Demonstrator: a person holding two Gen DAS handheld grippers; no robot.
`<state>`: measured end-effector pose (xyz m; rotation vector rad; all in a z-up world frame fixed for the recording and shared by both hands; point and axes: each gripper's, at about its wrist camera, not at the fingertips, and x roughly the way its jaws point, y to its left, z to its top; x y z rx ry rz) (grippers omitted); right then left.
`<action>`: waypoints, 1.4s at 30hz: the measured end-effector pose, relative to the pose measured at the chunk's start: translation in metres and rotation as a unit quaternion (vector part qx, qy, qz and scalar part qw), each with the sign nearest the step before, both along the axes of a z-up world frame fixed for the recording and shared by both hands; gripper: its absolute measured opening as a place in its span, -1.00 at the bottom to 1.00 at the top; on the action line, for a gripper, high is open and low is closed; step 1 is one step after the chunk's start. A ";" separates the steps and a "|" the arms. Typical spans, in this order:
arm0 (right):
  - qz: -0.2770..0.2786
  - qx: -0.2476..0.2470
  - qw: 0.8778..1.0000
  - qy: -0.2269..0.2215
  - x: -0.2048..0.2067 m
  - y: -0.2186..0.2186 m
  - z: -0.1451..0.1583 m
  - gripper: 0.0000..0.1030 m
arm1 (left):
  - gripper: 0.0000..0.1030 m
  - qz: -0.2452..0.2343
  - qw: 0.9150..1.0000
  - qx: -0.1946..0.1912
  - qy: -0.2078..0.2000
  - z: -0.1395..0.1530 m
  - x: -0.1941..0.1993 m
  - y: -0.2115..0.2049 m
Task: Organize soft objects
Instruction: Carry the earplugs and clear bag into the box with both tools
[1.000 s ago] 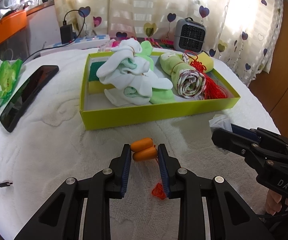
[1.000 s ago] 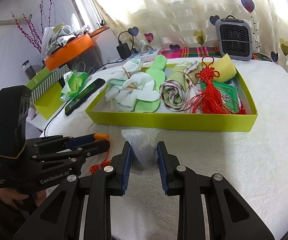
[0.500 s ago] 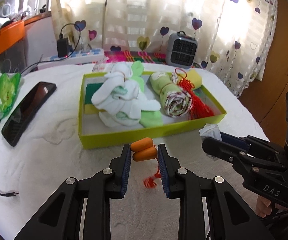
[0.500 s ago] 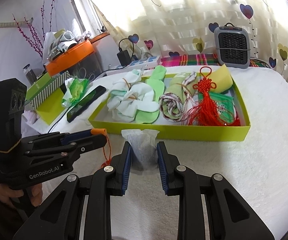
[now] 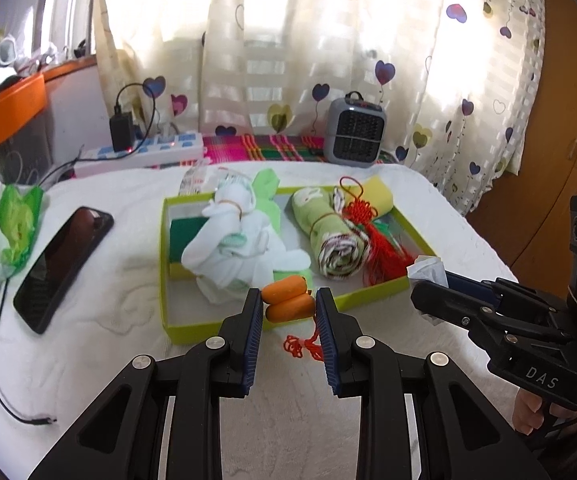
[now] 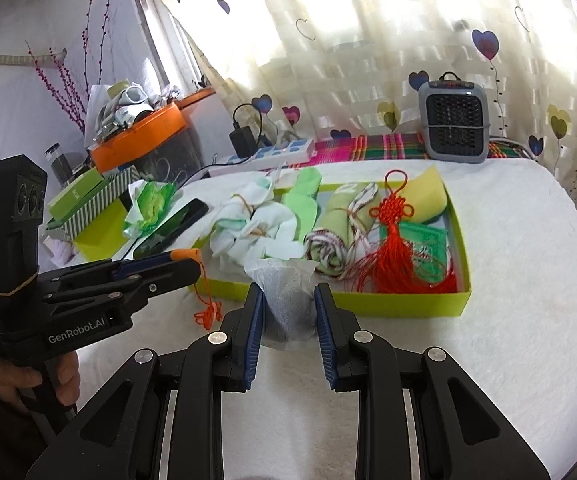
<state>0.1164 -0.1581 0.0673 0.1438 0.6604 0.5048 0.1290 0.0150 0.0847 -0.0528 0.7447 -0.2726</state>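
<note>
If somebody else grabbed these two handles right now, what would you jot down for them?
Left tool: shut on the orange foam pieces; a red cord dangles below.
Right tool: shut on a white mesh sachet.
Both are held above the white cloth, near the green tray.
Done: white socks, rolled green cloth and red tassel already lie in the tray.
Left: set both held items into the tray.

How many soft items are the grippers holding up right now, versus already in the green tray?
2 held: orange foam pair in the left gripper, a gauzy sachet in the right gripper. The others lie in the tray; some may be hidden there.
</note>
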 end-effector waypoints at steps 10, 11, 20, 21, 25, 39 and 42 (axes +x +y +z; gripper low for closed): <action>-0.007 0.003 1.000 -0.014 0.017 -0.007 0.013 -0.48 | -0.51 -0.007 1.000 -0.002 -0.010 0.005 0.017 -0.008; -0.007 0.004 1.000 -0.015 0.019 -0.008 0.014 -0.48 | -0.51 -0.007 1.000 -0.002 -0.009 0.004 0.020 -0.009; 0.001 -0.003 1.000 -0.015 0.053 -0.002 0.021 -0.48 | -0.51 -0.004 1.000 -0.004 -0.001 -0.003 0.041 -0.016; 0.002 -0.004 1.000 -0.014 0.057 -0.001 0.021 -0.48 | -0.51 -0.003 1.000 -0.004 0.002 -0.005 0.044 -0.016; 0.004 -0.008 1.000 -0.006 0.075 0.005 0.019 -0.48 | -0.51 0.001 1.000 0.000 0.007 -0.011 0.052 -0.019; 0.022 -0.021 0.999 0.035 0.122 0.035 -0.007 -0.48 | -0.51 0.019 0.999 0.028 0.022 -0.031 0.070 -0.019; 0.023 -0.026 0.999 0.040 0.127 0.038 -0.012 -0.48 | -0.51 0.018 0.999 0.030 0.023 -0.033 0.070 -0.019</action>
